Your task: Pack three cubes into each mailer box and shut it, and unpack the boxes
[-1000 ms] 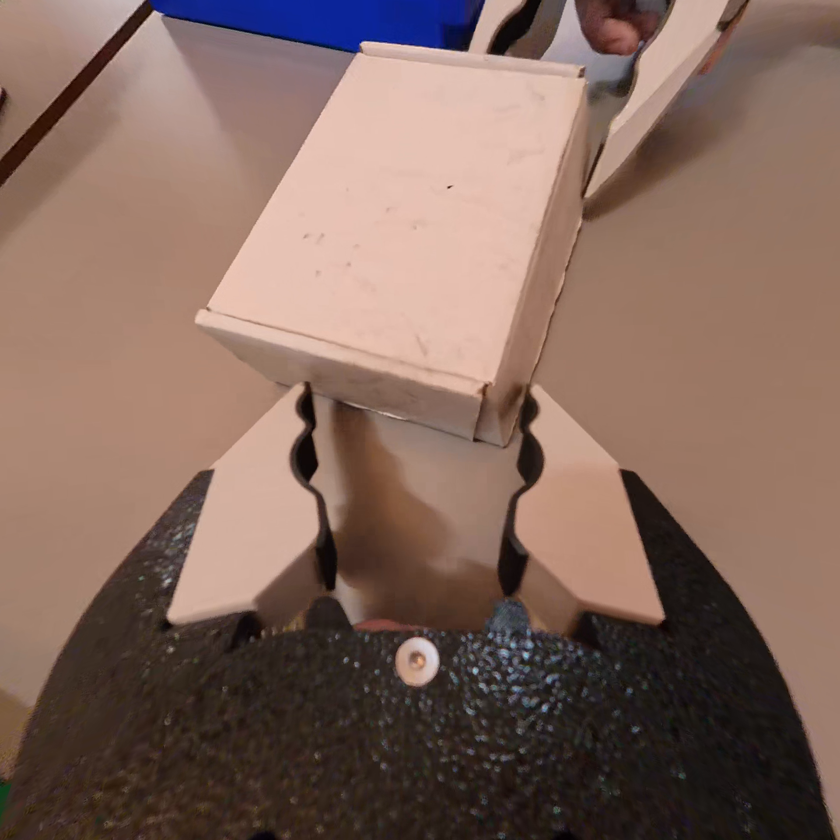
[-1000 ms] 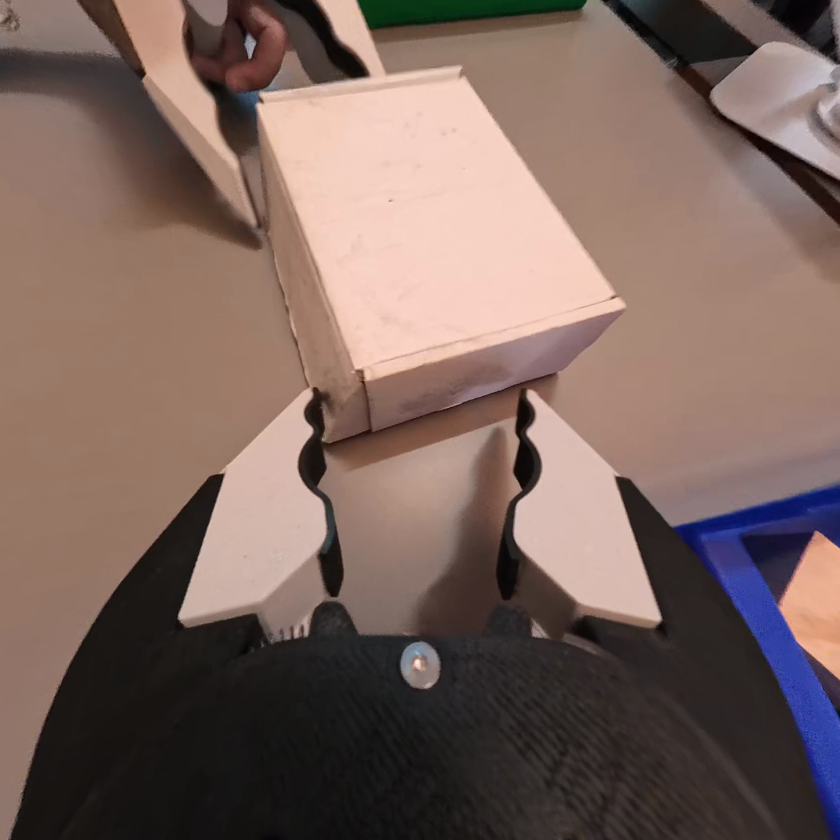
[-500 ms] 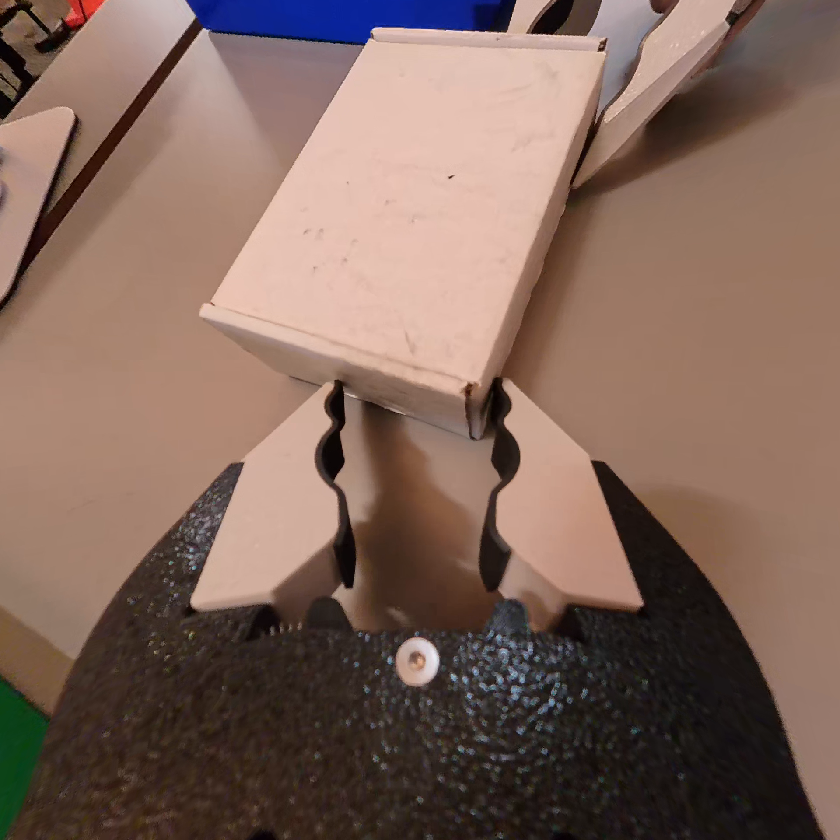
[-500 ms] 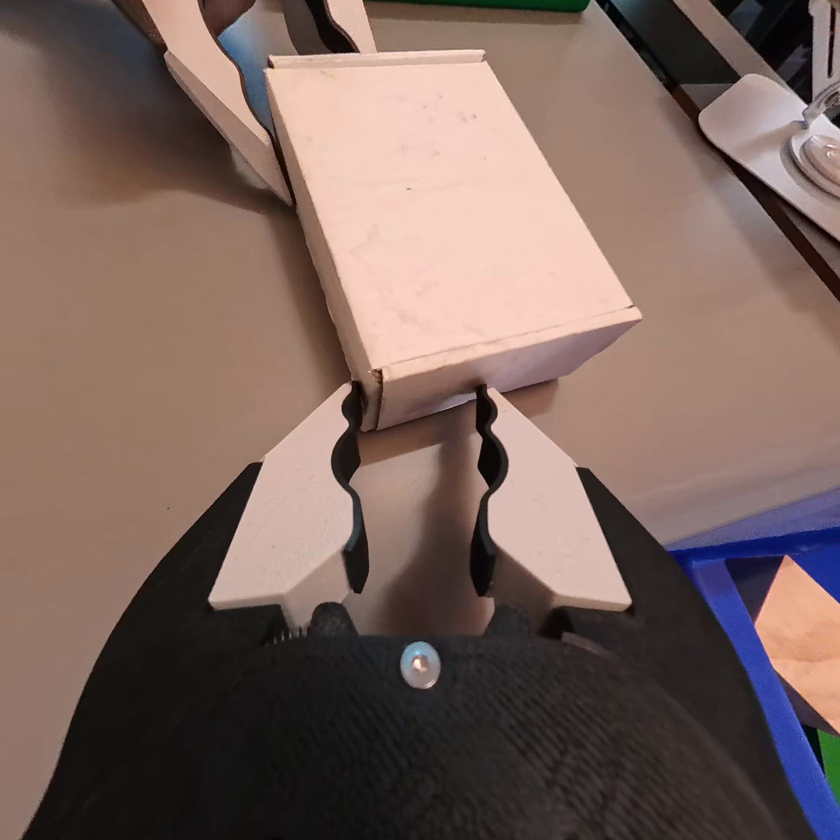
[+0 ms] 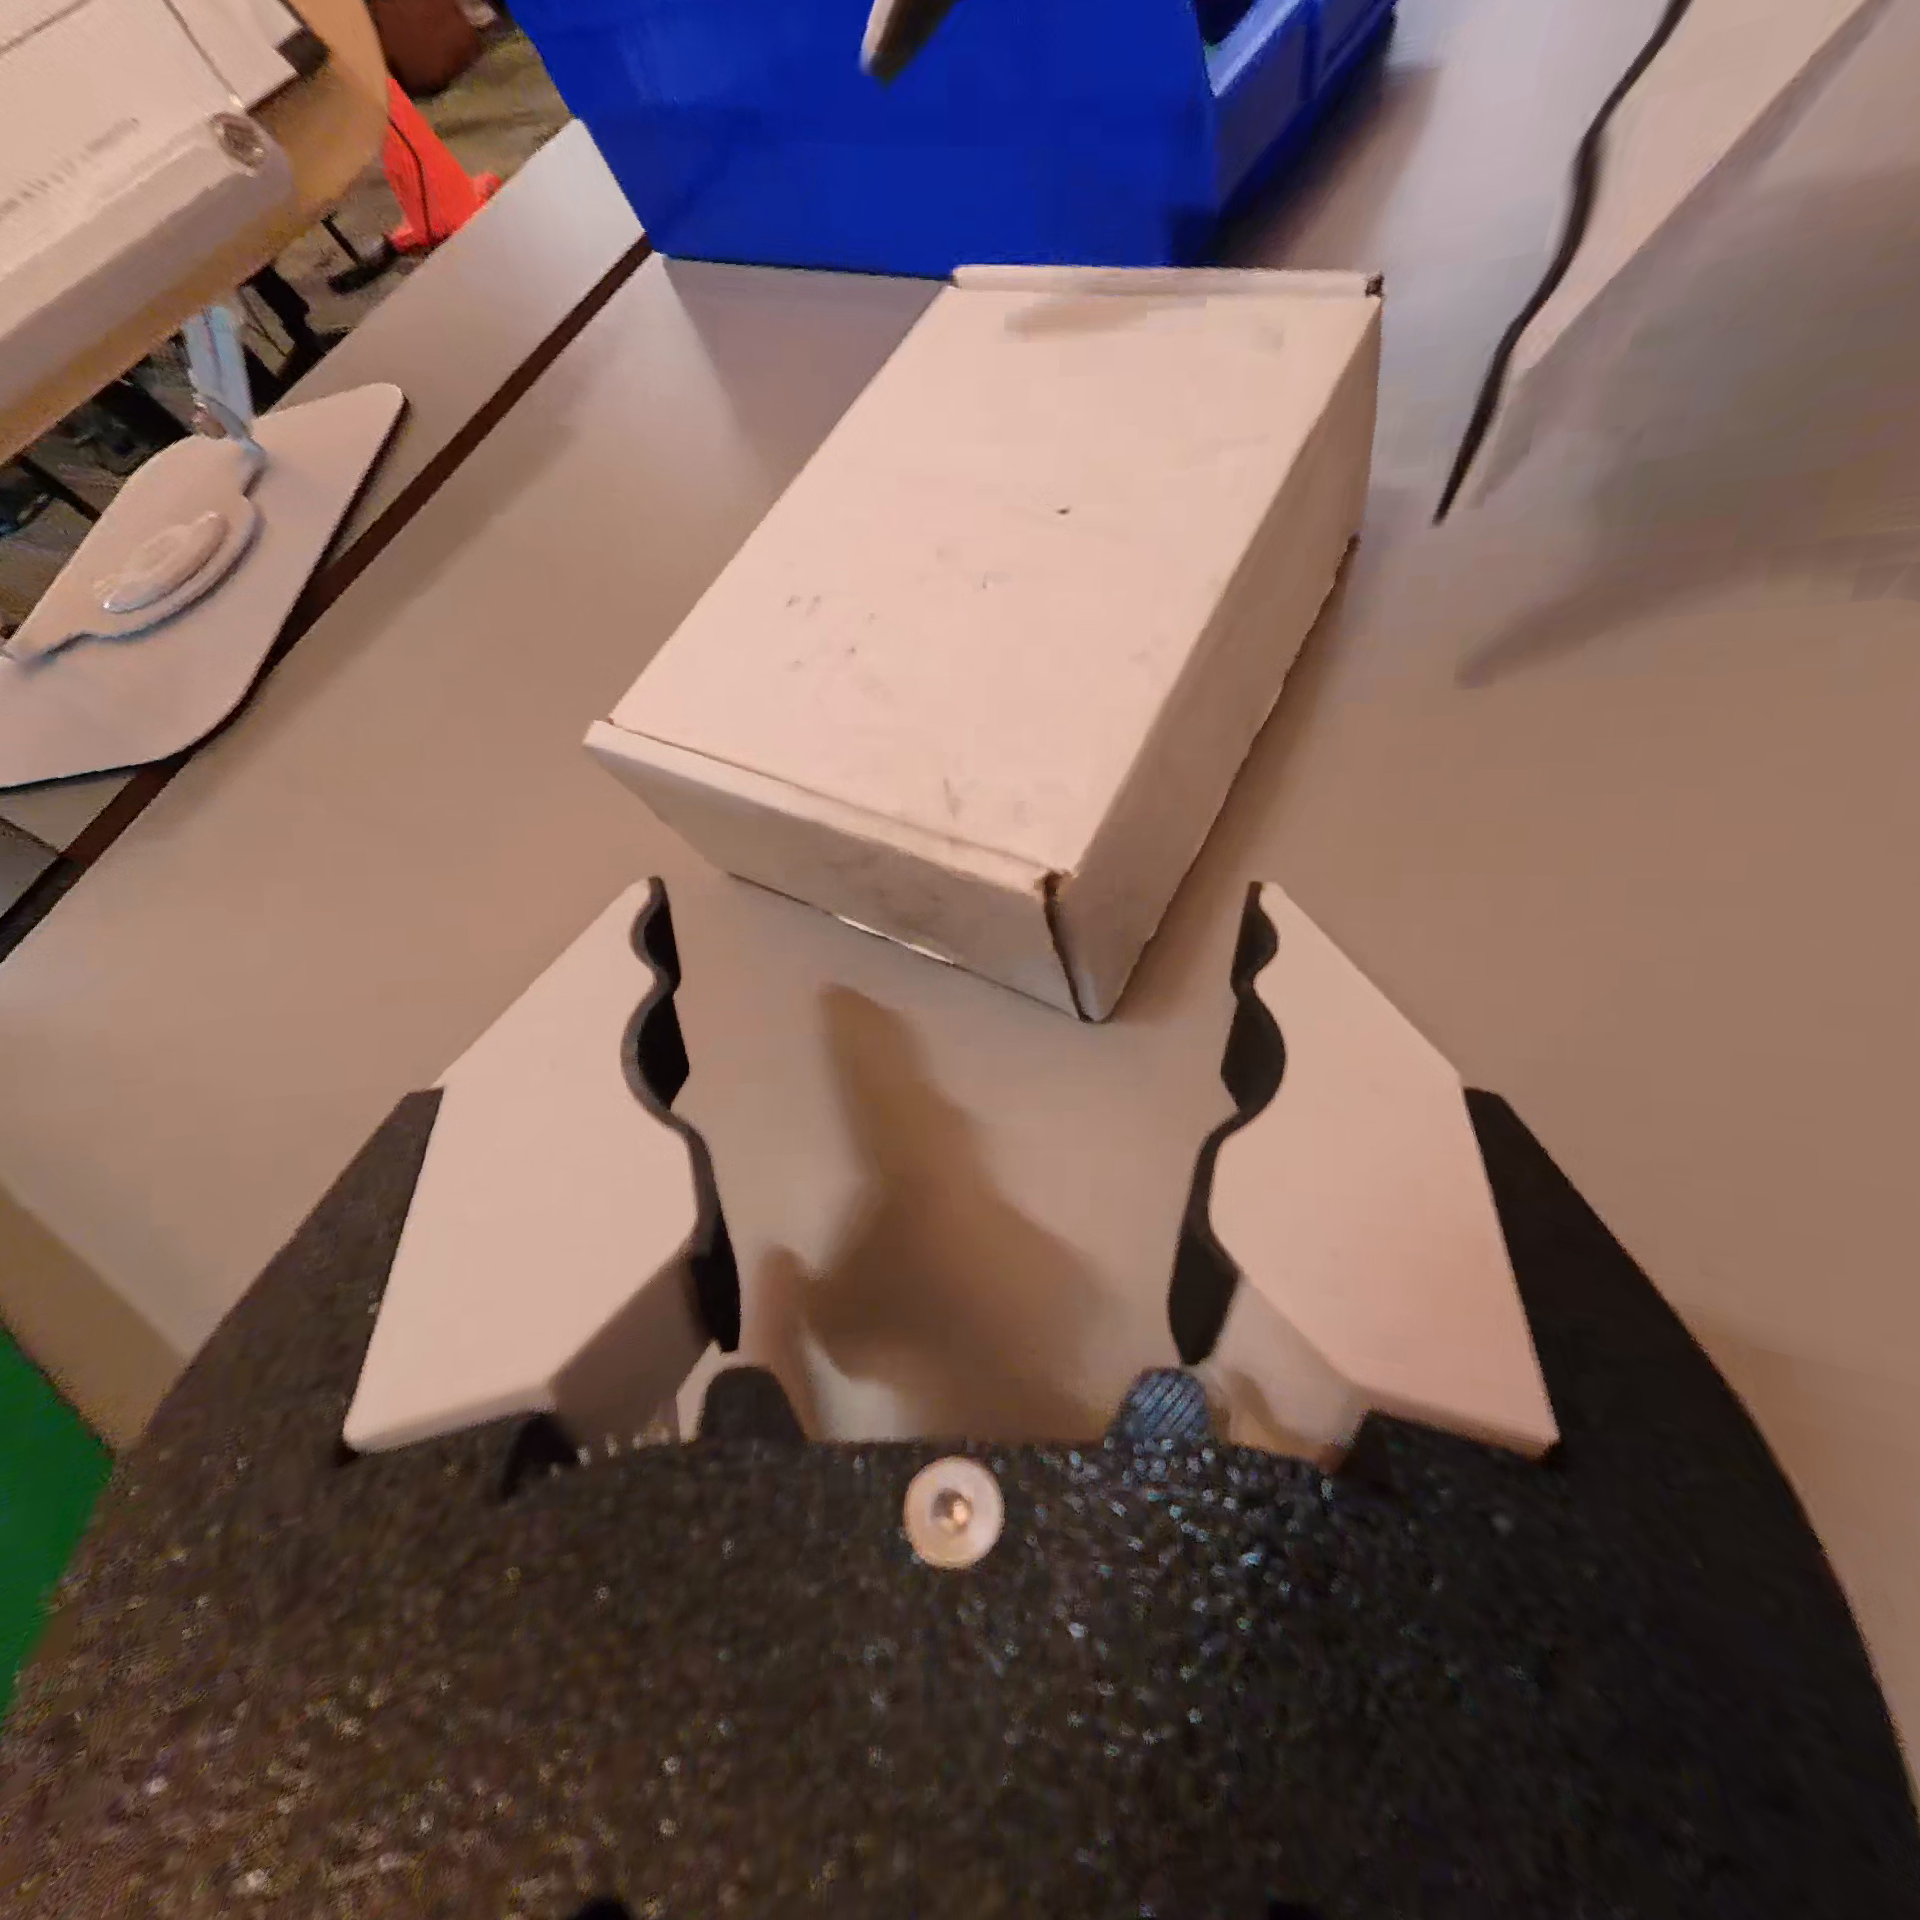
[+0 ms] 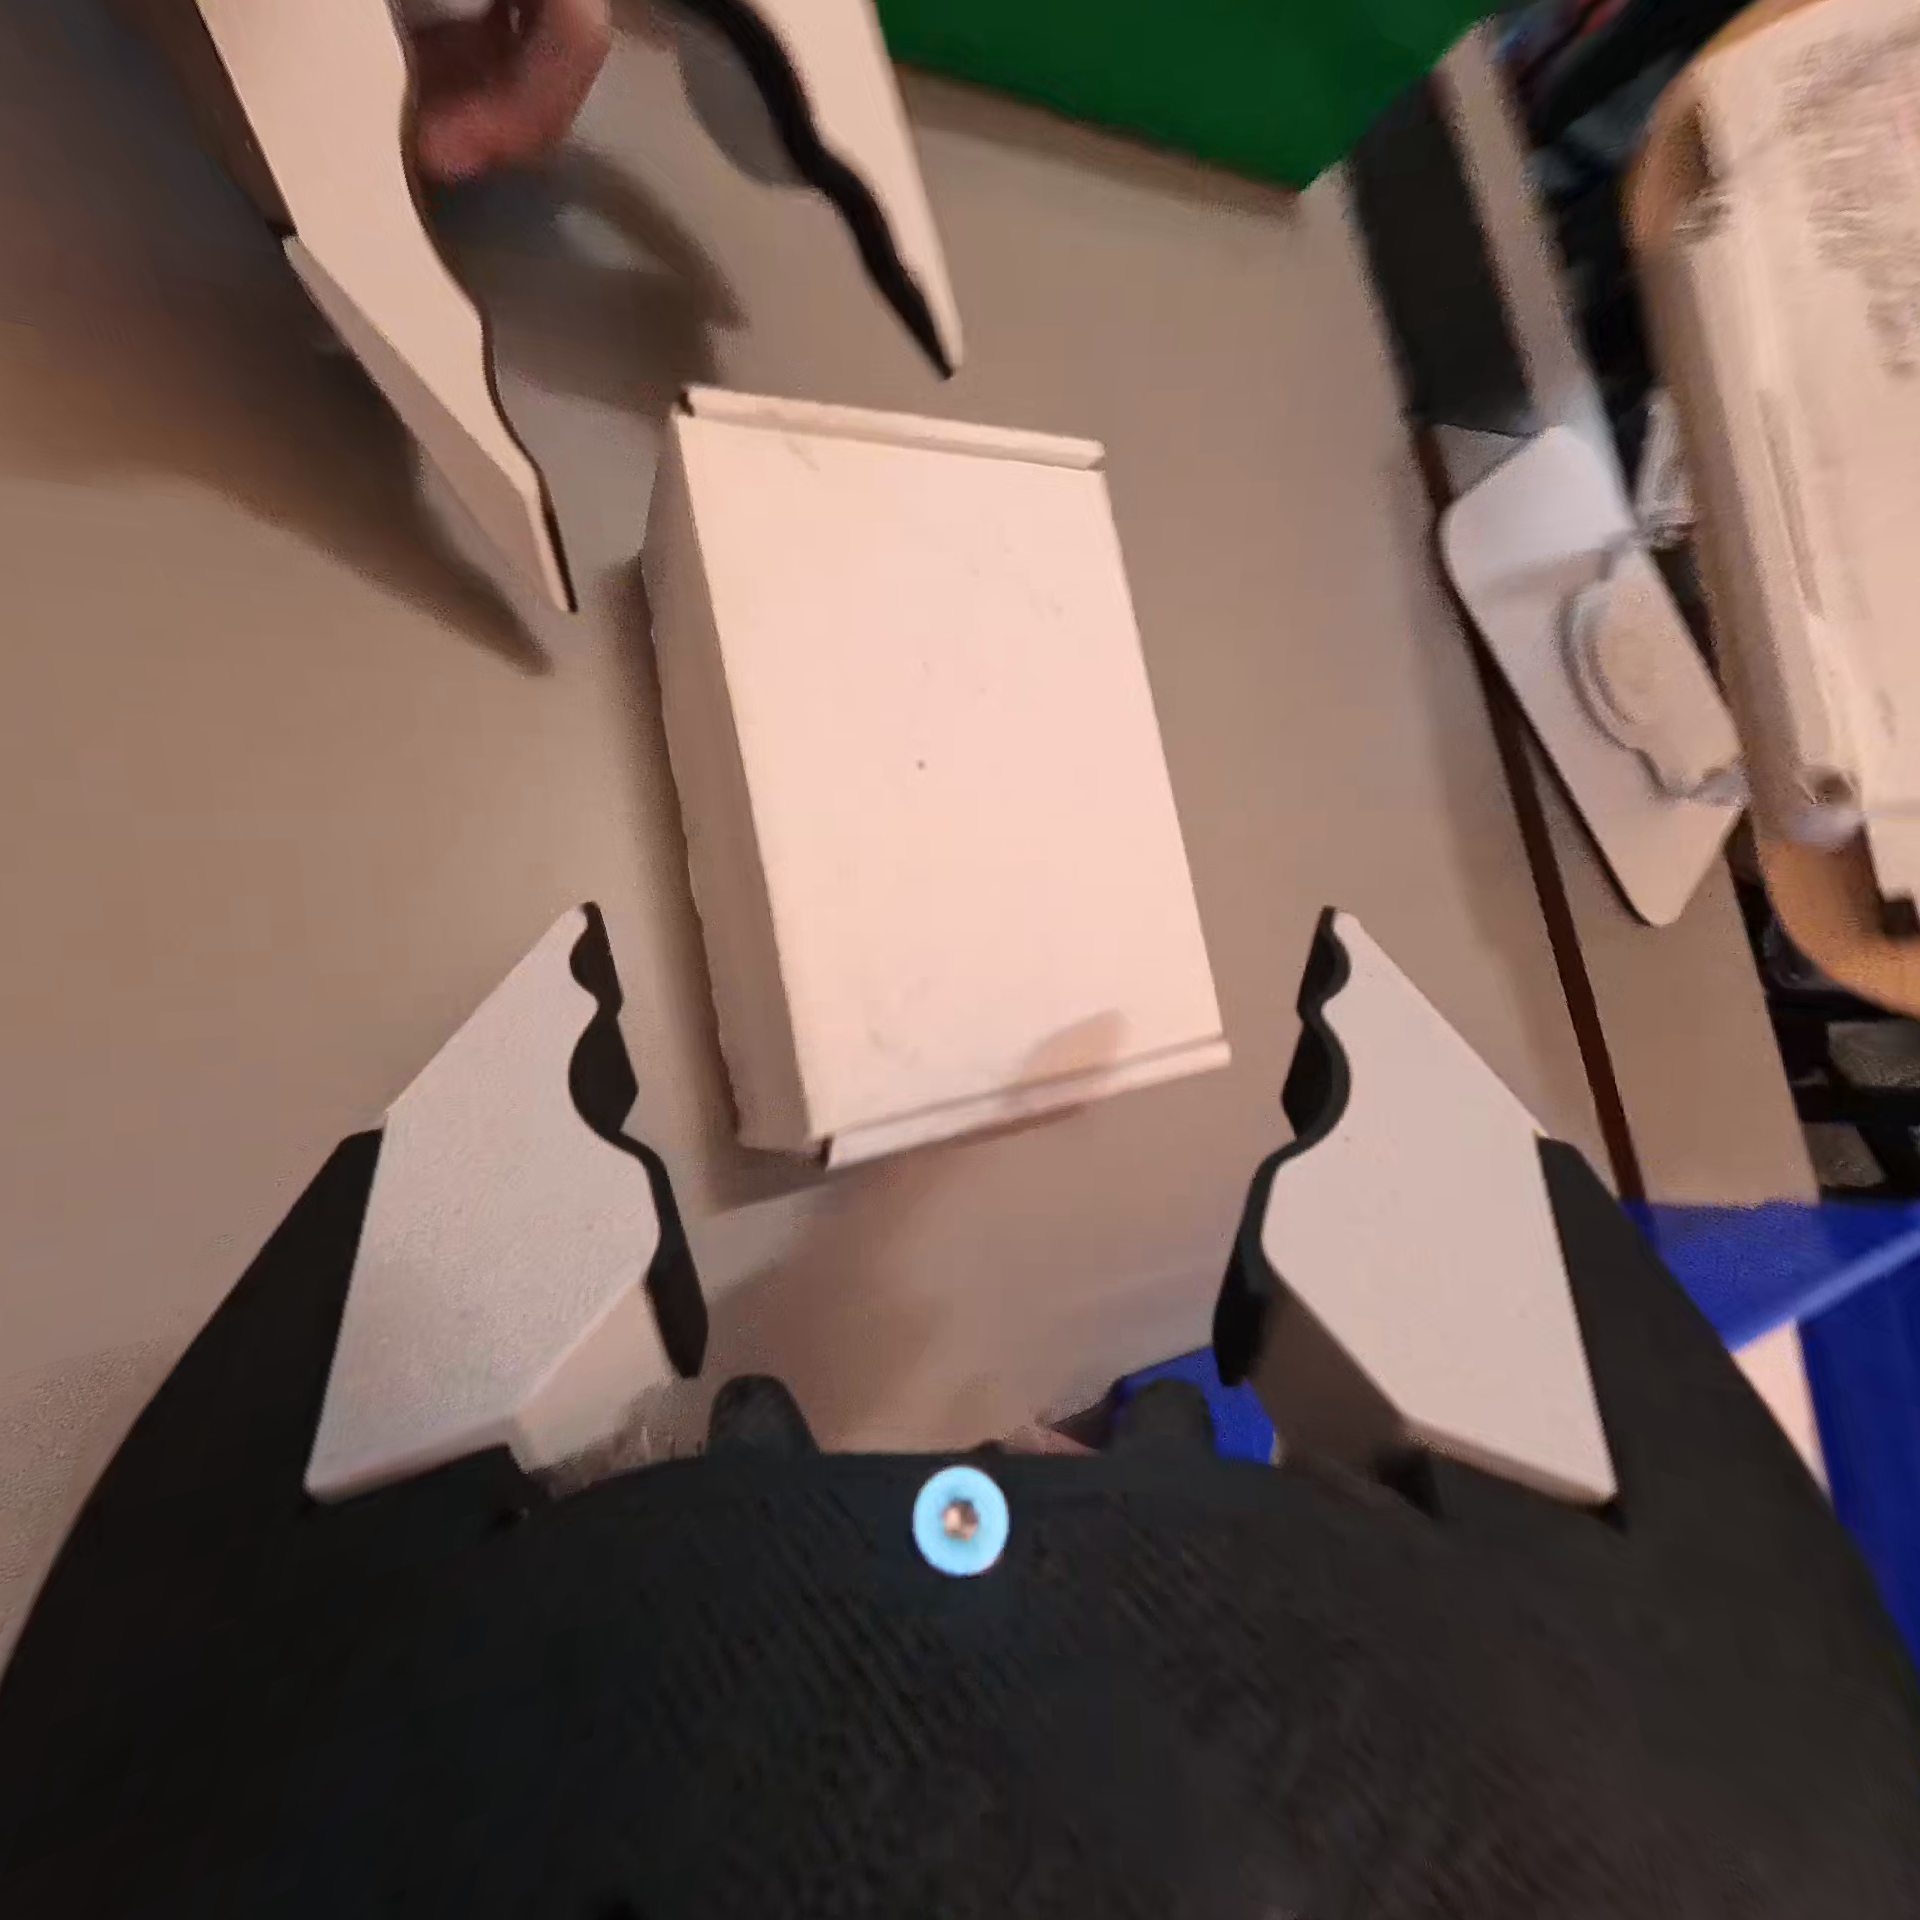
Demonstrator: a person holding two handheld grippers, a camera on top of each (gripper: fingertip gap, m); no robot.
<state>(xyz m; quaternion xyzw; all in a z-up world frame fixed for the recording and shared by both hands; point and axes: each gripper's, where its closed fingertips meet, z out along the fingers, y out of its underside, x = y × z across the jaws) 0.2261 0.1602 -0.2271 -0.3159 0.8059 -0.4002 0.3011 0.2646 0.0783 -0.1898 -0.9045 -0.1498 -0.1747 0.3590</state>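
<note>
A shut white mailer box (image 5: 1018, 613) lies flat on the tan table; it also shows in the right wrist view (image 6: 935, 769). My left gripper (image 5: 951, 894) is open and empty, just short of the box's near end, not touching it. My right gripper (image 6: 956, 920) is open and empty, raised above the box's other end and looking down on it. In the right wrist view the left gripper (image 6: 758, 488) shows at the far end of the box, jaws apart. No cubes are in view.
A blue bin (image 5: 935, 125) stands behind the box in the left wrist view and shows at lower right in the right wrist view (image 6: 1766, 1278). A green bin (image 6: 1143, 73) lies beyond. A white stand base (image 5: 177, 582) sits on the neighbouring table. A black cable (image 5: 1527, 301) runs at the right.
Both grippers have opened wider and pulled back from the box ends. The right gripper has risen and now looks down on the box. The box stays on the table.
</note>
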